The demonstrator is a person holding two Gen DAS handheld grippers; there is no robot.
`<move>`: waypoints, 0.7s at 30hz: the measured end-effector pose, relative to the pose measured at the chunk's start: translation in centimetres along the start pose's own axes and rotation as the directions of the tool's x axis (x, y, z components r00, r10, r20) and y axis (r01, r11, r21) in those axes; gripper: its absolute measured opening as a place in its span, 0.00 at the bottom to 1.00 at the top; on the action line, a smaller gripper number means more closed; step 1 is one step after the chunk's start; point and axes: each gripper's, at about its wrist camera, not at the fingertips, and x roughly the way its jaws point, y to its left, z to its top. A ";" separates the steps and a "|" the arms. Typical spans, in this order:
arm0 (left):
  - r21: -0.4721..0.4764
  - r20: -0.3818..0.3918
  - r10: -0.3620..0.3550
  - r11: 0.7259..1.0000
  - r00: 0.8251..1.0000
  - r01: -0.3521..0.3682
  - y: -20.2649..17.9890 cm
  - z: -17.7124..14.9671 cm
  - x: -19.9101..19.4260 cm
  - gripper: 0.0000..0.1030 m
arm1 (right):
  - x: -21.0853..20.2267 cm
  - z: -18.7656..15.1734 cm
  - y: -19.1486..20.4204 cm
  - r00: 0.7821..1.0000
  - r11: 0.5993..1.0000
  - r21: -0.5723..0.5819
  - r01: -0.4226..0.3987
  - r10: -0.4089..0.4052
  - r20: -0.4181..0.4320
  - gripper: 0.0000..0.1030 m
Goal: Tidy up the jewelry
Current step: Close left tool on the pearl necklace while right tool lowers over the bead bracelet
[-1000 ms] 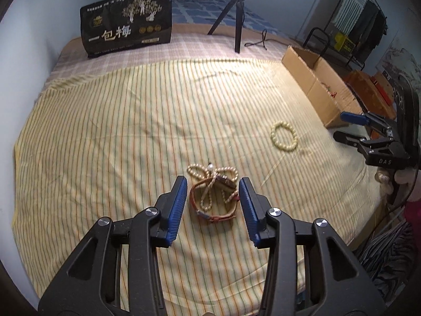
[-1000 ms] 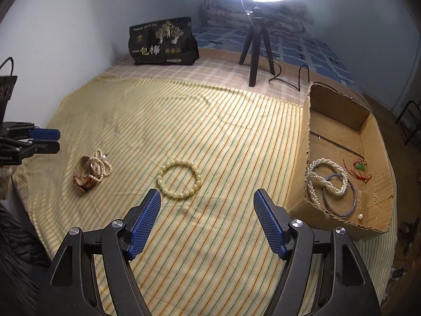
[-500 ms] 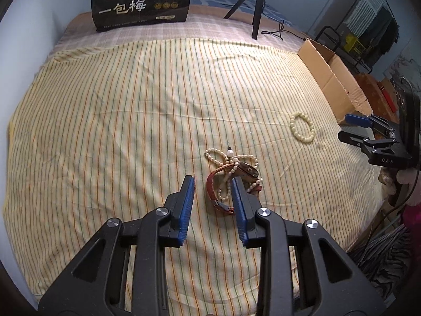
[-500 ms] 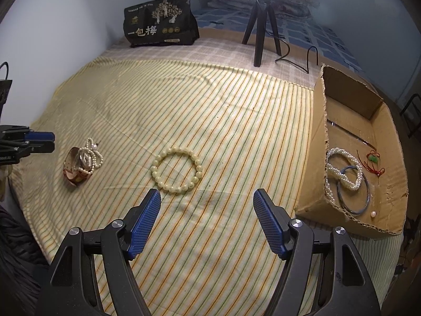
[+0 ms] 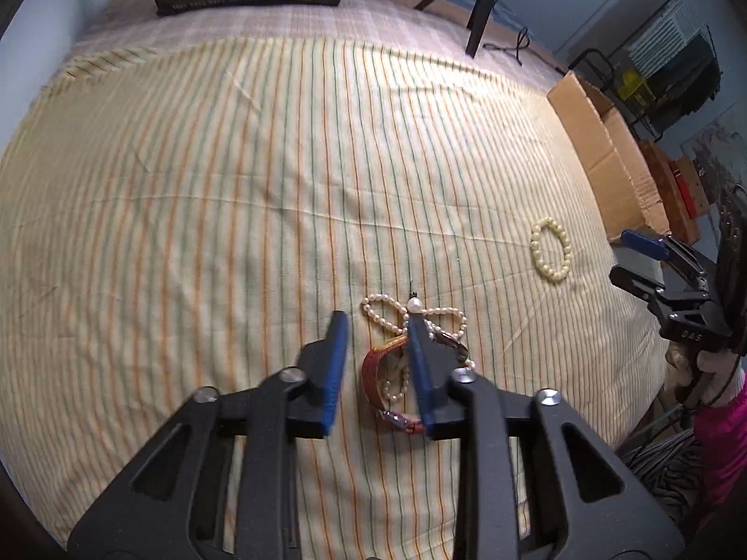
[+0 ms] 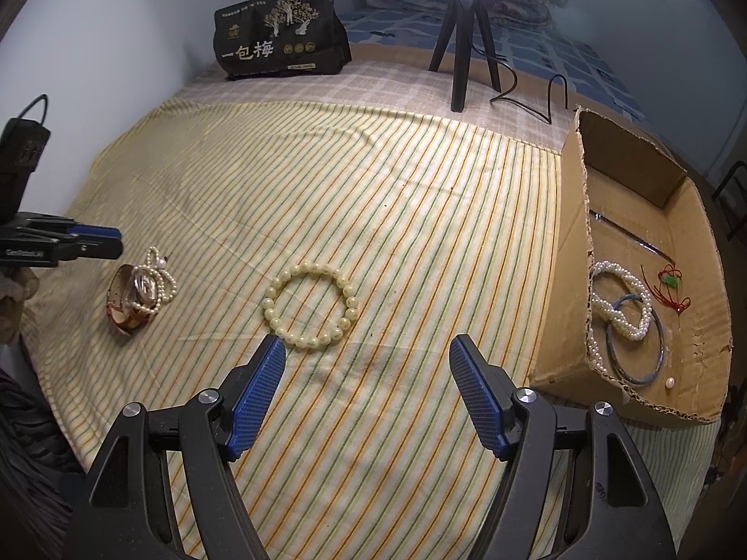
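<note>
A red-brown strap watch [image 5: 373,368] tangled with a pearl necklace [image 5: 390,315] lies on the yellow striped cloth [image 5: 233,186]. My left gripper [image 5: 376,322] is open, hovering over the pile, its right finger covering part of the watch. The pile also shows in the right wrist view [image 6: 137,296]. A pale bead bracelet [image 6: 310,305] lies just ahead of my open, empty right gripper [image 6: 369,352]; it also shows in the left wrist view [image 5: 551,249]. A cardboard box [image 6: 700,289] at the right holds a pearl strand [image 6: 623,303], a blue bangle [image 6: 653,359] and a red cord.
A black printed bag [image 6: 280,46] and a light tripod [image 6: 462,46] stand at the far side of the bed. A black cable [image 6: 527,93] lies near the tripod. The box [image 5: 602,158] sits at the cloth's right edge.
My left gripper narrowed, then widened a little, and came down closer over the watch and pearls. My right gripper moved forward toward the bead bracelet, still wide open.
</note>
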 end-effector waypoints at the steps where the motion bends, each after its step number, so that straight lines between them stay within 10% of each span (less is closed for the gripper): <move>1: -0.001 -0.004 0.002 1.000 1.000 -0.002 0.0 0.1 0.3 0.21 | 0.0 0.0 0.0 1.000 1.000 0.000 -0.001 0.001 -0.001 0.70; 21: 0.027 -0.046 0.059 0.998 0.997 -0.057 -0.4 1.6 4.1 0.19 | 0.7 0.4 -0.5 1.000 1.000 0.007 -0.014 0.014 -0.009 0.70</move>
